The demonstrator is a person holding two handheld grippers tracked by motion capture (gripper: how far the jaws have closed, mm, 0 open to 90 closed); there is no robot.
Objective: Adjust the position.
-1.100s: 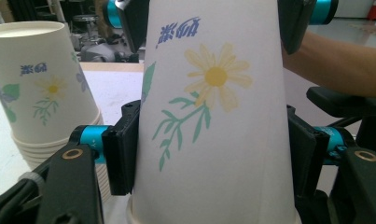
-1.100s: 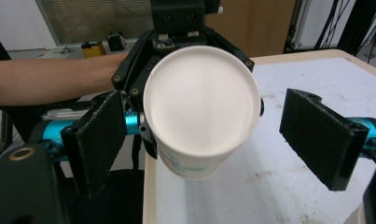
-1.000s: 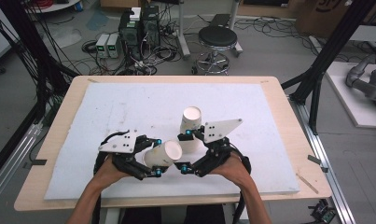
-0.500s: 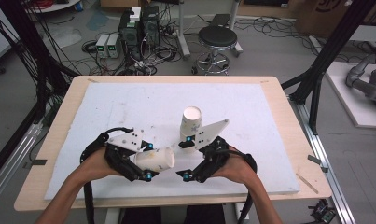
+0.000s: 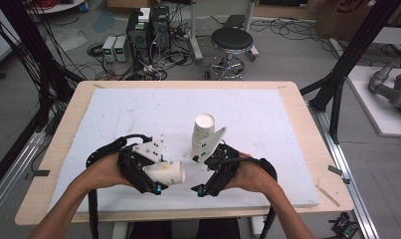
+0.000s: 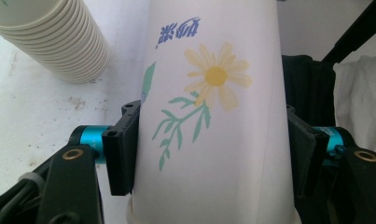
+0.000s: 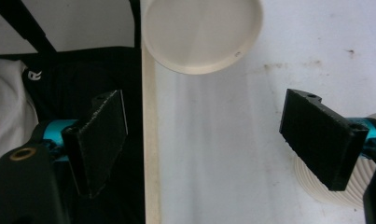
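- Two hand-held grippers work over the white foam table top (image 5: 287, 129)
- The left gripper (image 5: 155, 174) has its jaws clamped on a white paper cup with a yellow daisy print (image 6: 213, 116), lying sideways
- The right gripper (image 5: 208, 172) has its jaws apart, holding nothing; a nested stack of white paper cups (image 5: 202, 133) stands just ahead of it

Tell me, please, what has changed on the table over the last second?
The left gripper, shut on a single paper cup, has drawn it away from the right gripper toward the person's left, and a gap has opened between them. The right gripper's jaws stand open and empty. The stack of cups has stayed upright in place on the white mat.
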